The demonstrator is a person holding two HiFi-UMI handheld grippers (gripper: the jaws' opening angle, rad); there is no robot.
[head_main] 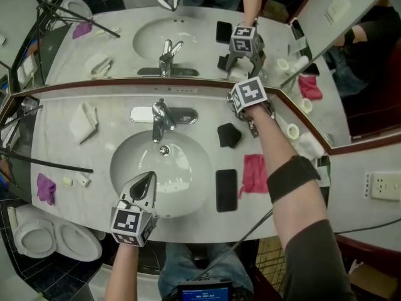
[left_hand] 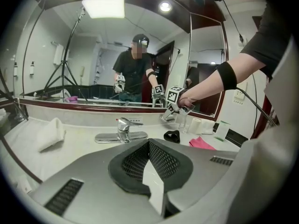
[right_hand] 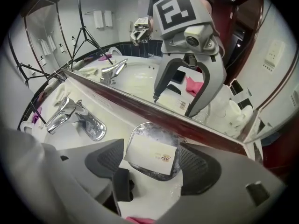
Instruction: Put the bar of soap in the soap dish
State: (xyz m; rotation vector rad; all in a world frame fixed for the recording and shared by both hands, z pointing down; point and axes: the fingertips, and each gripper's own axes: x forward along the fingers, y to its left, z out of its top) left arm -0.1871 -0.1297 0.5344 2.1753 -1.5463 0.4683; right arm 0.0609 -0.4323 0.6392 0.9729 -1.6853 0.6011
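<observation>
Countertop (head_main: 69, 149) white, mirror (head_main: 125, 36) behind; left gripper (head_main: 149, 178) jaws together over sink (head_main: 182, 168); right gripper (right_hand: 152, 164) jaws apart astride soap (right_hand: 152, 154) in dish (right_hand: 140, 128).

Pale vanity counter (head_main: 56, 143) with oval sink (head_main: 188, 168), chrome faucet (head_main: 160, 121), wide mirror (head_main: 125, 17), toilet (head_main: 76, 243) at left.

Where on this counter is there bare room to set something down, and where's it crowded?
Bare: the white counter between the folded white towel and the chrome faucet. Crowded: right of the sink basin, where a black phone, pink cloth and black lump lie.
</observation>
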